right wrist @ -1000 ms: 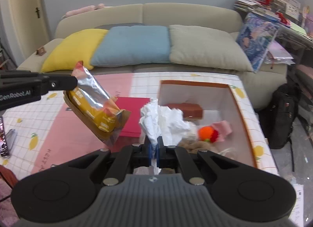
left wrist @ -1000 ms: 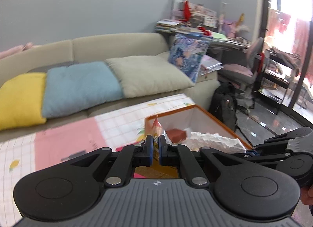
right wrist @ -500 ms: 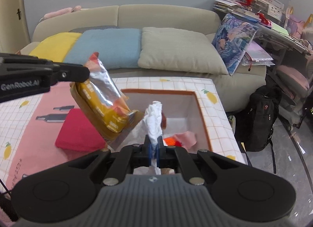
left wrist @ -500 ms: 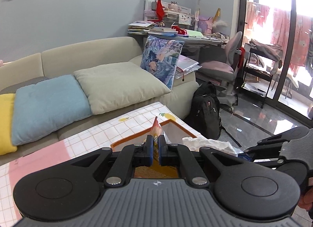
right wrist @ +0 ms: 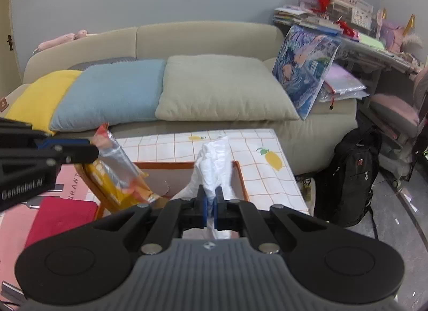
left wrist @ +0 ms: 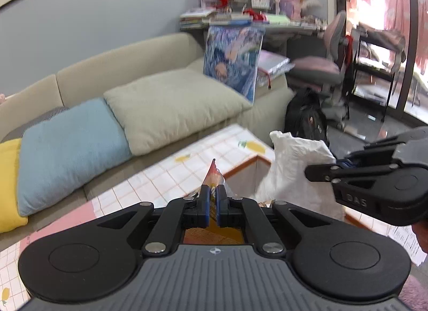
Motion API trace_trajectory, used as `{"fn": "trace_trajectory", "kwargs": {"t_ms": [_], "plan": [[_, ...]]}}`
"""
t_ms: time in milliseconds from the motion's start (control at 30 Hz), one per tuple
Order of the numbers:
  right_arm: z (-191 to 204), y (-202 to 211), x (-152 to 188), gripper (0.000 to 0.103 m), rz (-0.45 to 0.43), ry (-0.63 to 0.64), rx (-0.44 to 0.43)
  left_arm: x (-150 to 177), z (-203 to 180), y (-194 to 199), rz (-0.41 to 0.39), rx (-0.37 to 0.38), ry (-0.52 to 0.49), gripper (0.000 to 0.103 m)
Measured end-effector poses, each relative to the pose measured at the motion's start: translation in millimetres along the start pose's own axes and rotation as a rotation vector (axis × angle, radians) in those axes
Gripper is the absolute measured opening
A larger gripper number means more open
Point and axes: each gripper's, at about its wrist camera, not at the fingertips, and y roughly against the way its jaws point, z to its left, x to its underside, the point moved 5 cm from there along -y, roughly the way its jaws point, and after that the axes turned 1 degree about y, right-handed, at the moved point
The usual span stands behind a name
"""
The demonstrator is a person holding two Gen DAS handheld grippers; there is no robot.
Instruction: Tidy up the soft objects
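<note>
Your left gripper point(left wrist: 212, 205) is clamped on the top seam of a yellow snack bag point(right wrist: 117, 174), and your right gripper point(right wrist: 210, 208) is clamped on a bunched white plastic bag point(right wrist: 214, 163); neither pair of jaws shows a gap beyond the material it pinches. Compared with a second ago, both loads have travelled from the near left part of the table toward the orange-rimmed box point(right wrist: 240, 177) at the far right end of the checked tablecloth point(right wrist: 262, 174). In the right wrist view the red cloth point(right wrist: 61, 217) now lies near and to the left, and the box rim sits directly behind the white plastic bag, where before the bag hung in front of the box's open interior. In the left wrist view the box corner point(left wrist: 256, 159) now appears just beyond the snack bag's tip point(left wrist: 213, 170), and the white plastic bag point(left wrist: 291, 166) hangs to the right of it, close beside the snack bag but not visibly touching it. Both items are therefore airborne, over or just short of the near edge of the box; you cannot tell from these views whether either one is fully above the opening. Judged against the task, the carry stage looks nearly complete and the release has not begun. Expect the next action to require positioning each load clear of the rim before you open the jaws, because the light plastic bag may catch on the box wall or cling to the pads.
</note>
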Motion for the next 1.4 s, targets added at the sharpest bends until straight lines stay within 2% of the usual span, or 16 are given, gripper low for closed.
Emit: {"fn": "trace_trajectory", "kwargs": {"t_ms": [167, 300, 433, 533, 633, 700, 800, 867, 967, 1000, 1067, 1167, 1200, 1367, 1400], "plan": [[5.5, -38.6, 21.9, 0.001, 0.088, 0.026, -0.042, 17.2, -9.1, -21.8, 0.063, 0.027, -0.032, 0.004], [11.7, -63.9, 44.0, 0.001, 0.153, 0.070, -0.037, 28.3, -9.7, -37.3, 0.113, 0.033, -0.027, 0.004], [12.4, -78.7, 59.6, 0.002, 0.202, 0.076, -0.028, 33.2, -8.6, -42.8, 0.137, 0.036, -0.032, 0.004], [14.4, -80.4, 64.2, 0.004, 0.208, 0.099, -0.027, 33.9, -7.3, -44.4, 0.149, 0.038, -0.049, 0.005], [15.9, -71.4, 61.9, 0.012, 0.192, 0.109, -0.027, 33.1, -4.6, -41.9, 0.143, 0.043, -0.063, 0.009], [16.1, -64.6, 58.6, 0.022, 0.184, 0.120, -0.024, 32.2, -4.3, -42.6, 0.147, 0.044, -0.065, 0.013], [16.0, -52.2, 50.8, 0.028, 0.174, 0.130, -0.025, 30.2, -2.1, -36.0, 0.145, 0.062, -0.058, 0.023], [15.8, -40.7, 43.7, 0.038, 0.165, 0.134, -0.017, 25.7, -0.6, -26.7, 0.126, 0.070, -0.058, 0.039], [17.2, -19.2, 29.1, 0.042, 0.139, 0.144, -0.018, 18.1, 2.8, -8.1, 0.090, 0.079, -0.066, 0.042], [18.8, -11.0, 23.9, 0.048, 0.129, 0.145, -0.019, 15.8, 4.7, -0.2, 0.078, 0.079, -0.066, 0.043], [23.1, 6.8, 14.4, 0.056, 0.105, 0.140, -0.015, 11.8, 9.4, 18.5, 0.042, 0.077, -0.056, 0.052], [34.3, 33.7, 3.9, 0.062, 0.063, 0.130, -0.043, 10.0, 15.9, 51.3, -0.027, 0.066, -0.033, 0.064], [39.0, 43.1, 1.7, 0.067, 0.050, 0.124, -0.056, 10.6, 18.1, 61.5, -0.048, 0.059, -0.026, 0.065], [63.5, 81.7, -0.3, 0.072, -0.005, 0.110, -0.105, 22.0, 26.3, 109.9, -0.118, -0.022, -0.028, 0.068], [68.1, 88.4, 0.3, 0.075, -0.012, 0.108, -0.110, 25.0, 27.3, 119.2, -0.136, -0.039, -0.029, 0.073]]}}
